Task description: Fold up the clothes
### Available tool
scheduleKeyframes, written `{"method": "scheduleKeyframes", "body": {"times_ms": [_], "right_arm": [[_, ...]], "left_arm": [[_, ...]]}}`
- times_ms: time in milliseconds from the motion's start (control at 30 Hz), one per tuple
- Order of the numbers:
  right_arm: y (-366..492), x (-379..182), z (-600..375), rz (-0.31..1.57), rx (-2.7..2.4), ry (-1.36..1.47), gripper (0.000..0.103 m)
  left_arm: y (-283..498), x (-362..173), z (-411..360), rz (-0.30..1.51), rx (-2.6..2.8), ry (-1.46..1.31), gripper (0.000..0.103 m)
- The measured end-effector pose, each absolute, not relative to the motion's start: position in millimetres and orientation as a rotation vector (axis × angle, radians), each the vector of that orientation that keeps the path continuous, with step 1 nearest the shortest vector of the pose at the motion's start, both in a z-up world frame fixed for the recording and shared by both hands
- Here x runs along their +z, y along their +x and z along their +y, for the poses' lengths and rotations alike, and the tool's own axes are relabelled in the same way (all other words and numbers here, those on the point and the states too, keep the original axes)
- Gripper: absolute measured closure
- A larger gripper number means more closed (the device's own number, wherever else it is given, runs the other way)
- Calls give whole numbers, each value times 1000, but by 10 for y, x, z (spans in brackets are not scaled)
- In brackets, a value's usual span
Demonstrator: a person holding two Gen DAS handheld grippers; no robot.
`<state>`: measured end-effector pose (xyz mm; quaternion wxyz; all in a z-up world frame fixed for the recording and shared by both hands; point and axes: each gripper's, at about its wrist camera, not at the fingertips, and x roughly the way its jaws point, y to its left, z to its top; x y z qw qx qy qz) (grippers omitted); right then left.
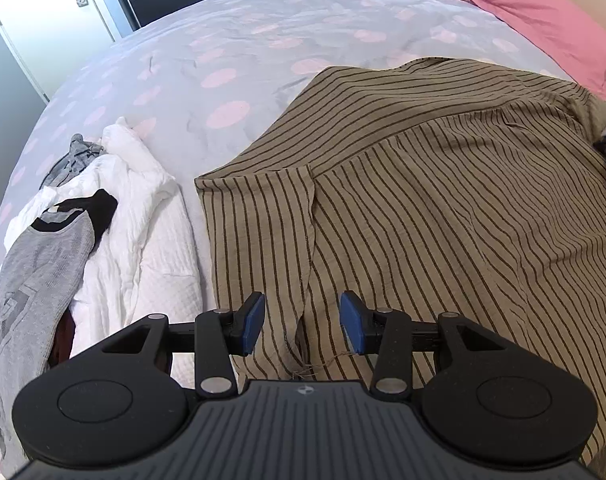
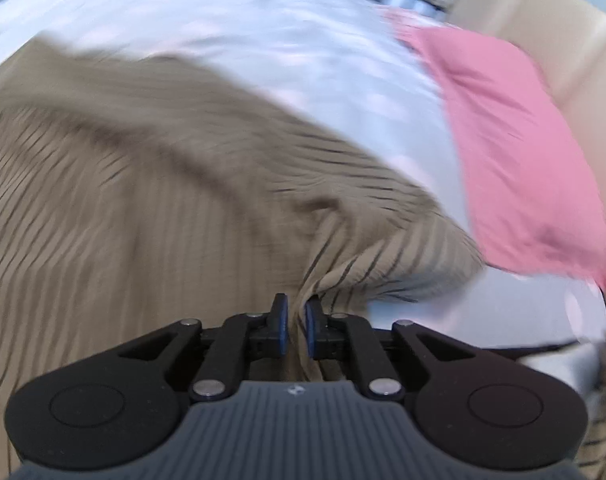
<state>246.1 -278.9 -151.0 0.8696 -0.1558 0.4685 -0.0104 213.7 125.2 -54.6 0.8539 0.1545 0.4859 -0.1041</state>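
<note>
A tan garment with thin dark stripes [image 1: 443, 208] lies spread over the bed. My left gripper [image 1: 302, 322] is open just above its near hem, with a loose fold of the cloth running between the blue pads. In the right wrist view, which is motion blurred, my right gripper [image 2: 296, 326] is shut on a bunched edge of the same striped garment [image 2: 143, 208], and the cloth puckers up from the pads.
A pile of clothes lies at the left: a white textured garment [image 1: 143, 216] and a grey top with black trim [image 1: 43, 272]. A pink pillow [image 1: 543, 20] lies at the far right, also in the right wrist view [image 2: 515, 152]. The bed cover [image 1: 223, 52] has pink dots.
</note>
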Motion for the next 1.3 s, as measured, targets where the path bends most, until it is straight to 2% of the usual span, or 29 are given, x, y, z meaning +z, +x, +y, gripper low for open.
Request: {"method": "scheduleKeyframes", "body": {"times_ms": [33, 100, 167, 233, 333, 433, 567, 700, 867, 1000, 1167, 1200, 1233, 1267, 1300], "right_arm": [[2453, -1549, -2731, 992, 0, -337, 77], [2427, -1553, -2733, 1000, 11, -322, 69], [2422, -1479, -2836, 998, 3, -256, 66], [2417, -1329, -3037, 982, -20, -141, 59], [2413, -1079, -3404, 932, -81, 37, 53], [2449, -906, -3741, 874, -184, 171, 52], [2705, -876, -3981, 859, -305, 175, 53], [2993, -1028, -4219, 896, -385, 217, 59], [3323, -1363, -4362, 959, -450, 220, 59], [3420, -1584, -4453, 983, -500, 250, 43], [3448, -1759, -4492, 996, -509, 277, 42], [3462, -1764, -4463, 995, -506, 247, 46], [3480, -1759, -4429, 991, -494, 212, 65], [3498, -1748, -4393, 985, -479, 178, 79], [3516, -1736, -4358, 979, -463, 144, 99]], "left_arm": [[2129, -541, 1249, 1021, -222, 326, 63], [2110, -531, 1253, 1018, -227, 328, 63], [2094, -530, 1267, 1018, -227, 333, 63], [2089, -538, 1286, 1021, -222, 335, 63], [2109, -568, 1334, 1034, -205, 329, 63], [2148, -592, 1383, 1046, -183, 316, 63], [2191, -569, 1446, 1044, -164, 288, 63], [2220, -552, 1495, 1038, -153, 287, 63], [2274, -580, 1559, 1037, -120, 304, 63], [2339, -600, 1670, 1040, -82, 293, 63], [2396, -625, 1758, 1051, -49, 282, 63], [2405, -631, 1767, 1054, -47, 281, 63], [2412, -634, 1773, 1055, -46, 282, 63], [2416, -631, 1771, 1054, -47, 283, 63], [2418, -627, 1768, 1052, -49, 284, 63]]}}
